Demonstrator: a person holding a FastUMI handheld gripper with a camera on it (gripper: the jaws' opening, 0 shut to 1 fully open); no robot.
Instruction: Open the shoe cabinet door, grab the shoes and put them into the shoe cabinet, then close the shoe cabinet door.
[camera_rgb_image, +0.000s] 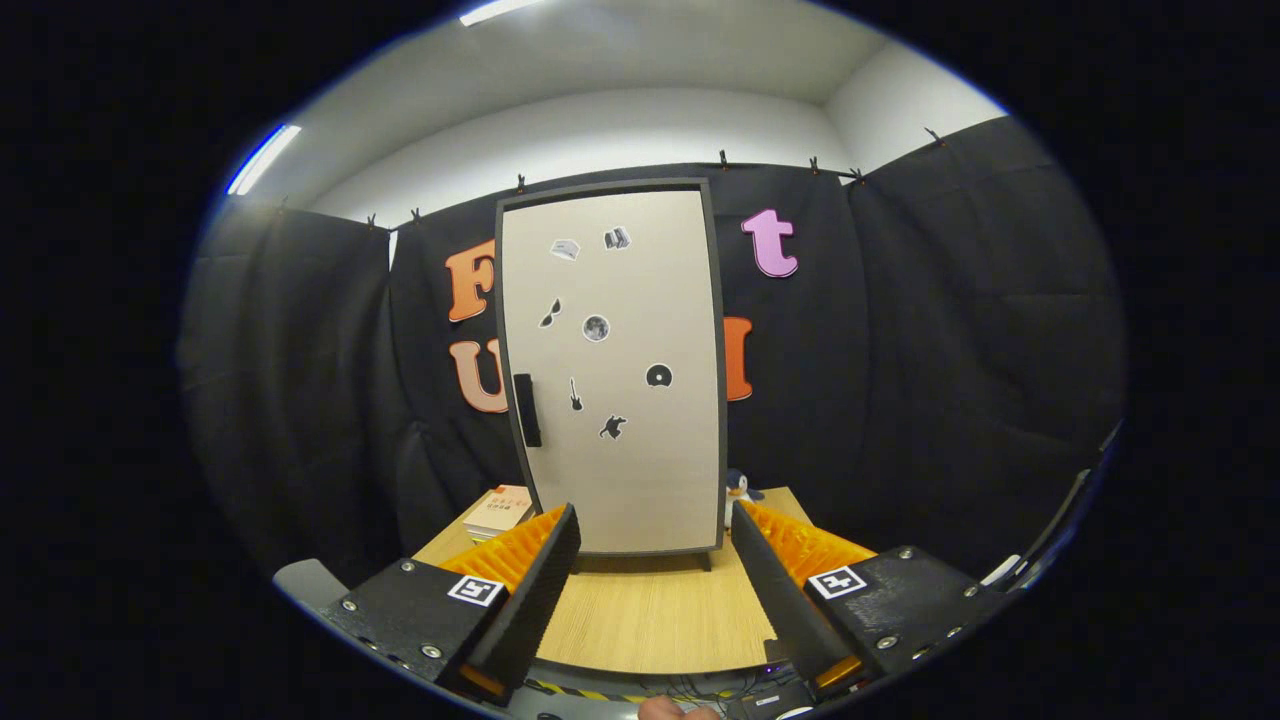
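- Your gripper (655, 560) has its two fingers spread wide apart with nothing between them, held back over the near part of the wooden table (650, 620) and aimed straight at the shoe cabinet.
- The spread looks like readiness: the first step, opening the door, seems not yet begun.
- The shoe cabinet (612, 365) stands upright on the far part of the table, beyond the fingers, its pale door (630, 450) shut flush in the dark frame.
- The dark handle (526, 409) runs vertically near the door's left edge, so the hinge is probably on the right; expect the door to swing toward you.
- Bare tabletop lies between the fingers and the cabinet foot, giving you room to approach.
- A stack of books (497, 511) sits left of the cabinet's base, near where the handle side will sweep; a small penguin toy (739, 489) stands just right of it.
- No shoes can be made out from here.
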